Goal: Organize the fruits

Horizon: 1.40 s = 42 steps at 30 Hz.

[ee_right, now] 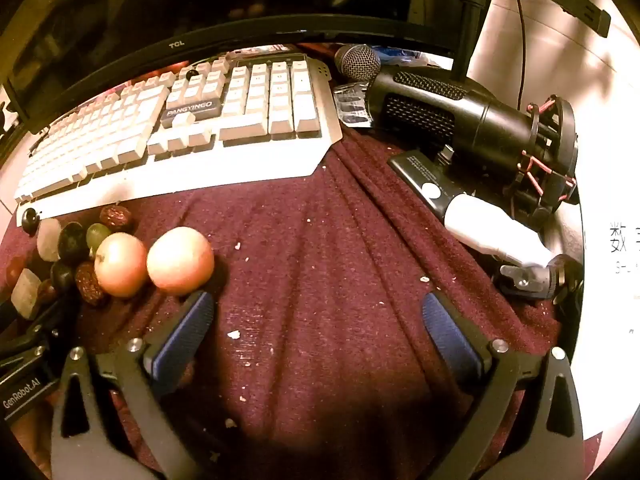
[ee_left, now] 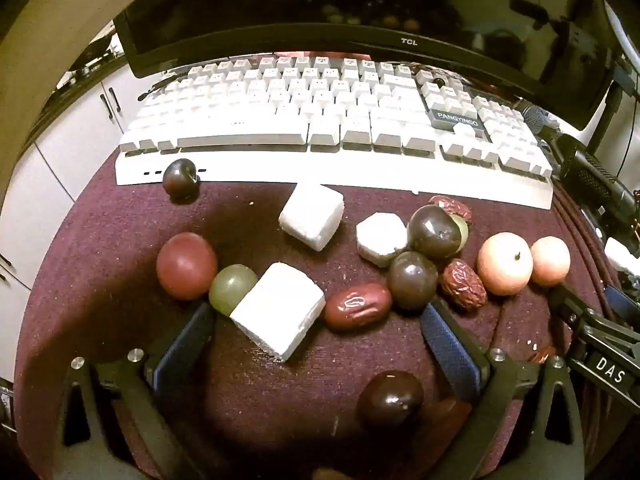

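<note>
Both of my hand-held grippers stood wide apart and empty, left hand-held gripper (ee_left: 316,320) around a white block (ee_left: 277,310) and red date (ee_left: 357,306), right hand-held gripper (ee_right: 318,312) over bare maroon cloth (ee_right: 320,240), two apples (ee_right: 154,265) just beside its left finger, keyboard (ee_left: 320,120) behind the fruit.

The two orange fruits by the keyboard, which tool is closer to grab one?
The right tool, probably. The nearer orange fruit sits just past its left finger, and it is open with nothing in it. The left tool is open around a white block, with dark fruits between.
</note>
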Each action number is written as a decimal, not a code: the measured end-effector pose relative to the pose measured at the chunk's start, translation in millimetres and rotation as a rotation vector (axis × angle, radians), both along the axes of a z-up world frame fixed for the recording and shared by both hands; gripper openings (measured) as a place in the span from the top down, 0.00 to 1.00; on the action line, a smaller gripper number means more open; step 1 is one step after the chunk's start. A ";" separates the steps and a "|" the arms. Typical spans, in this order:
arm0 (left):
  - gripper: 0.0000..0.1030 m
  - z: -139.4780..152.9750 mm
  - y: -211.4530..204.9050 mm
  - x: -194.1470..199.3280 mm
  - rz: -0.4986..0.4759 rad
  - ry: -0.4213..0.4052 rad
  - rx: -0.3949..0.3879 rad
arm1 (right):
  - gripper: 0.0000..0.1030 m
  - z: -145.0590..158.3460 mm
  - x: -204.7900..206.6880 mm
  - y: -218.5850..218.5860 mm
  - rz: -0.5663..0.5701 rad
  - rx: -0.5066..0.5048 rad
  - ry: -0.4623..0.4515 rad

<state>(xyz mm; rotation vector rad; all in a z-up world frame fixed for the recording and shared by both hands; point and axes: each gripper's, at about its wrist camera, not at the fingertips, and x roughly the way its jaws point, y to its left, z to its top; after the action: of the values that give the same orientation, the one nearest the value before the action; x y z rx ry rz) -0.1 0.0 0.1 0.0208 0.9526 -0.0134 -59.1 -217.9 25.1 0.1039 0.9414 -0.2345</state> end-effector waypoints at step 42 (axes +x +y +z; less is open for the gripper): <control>0.00 1.4 -2.8 -1.3 0.005 0.007 -0.002 | 0.00 0.2 -0.3 -0.4 0.002 -0.003 -0.007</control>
<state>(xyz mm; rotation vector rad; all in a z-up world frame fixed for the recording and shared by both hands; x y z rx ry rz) -1.5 -2.8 1.5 0.0164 0.9598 -0.0104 -59.4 -218.4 25.2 0.1014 0.9345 -0.2336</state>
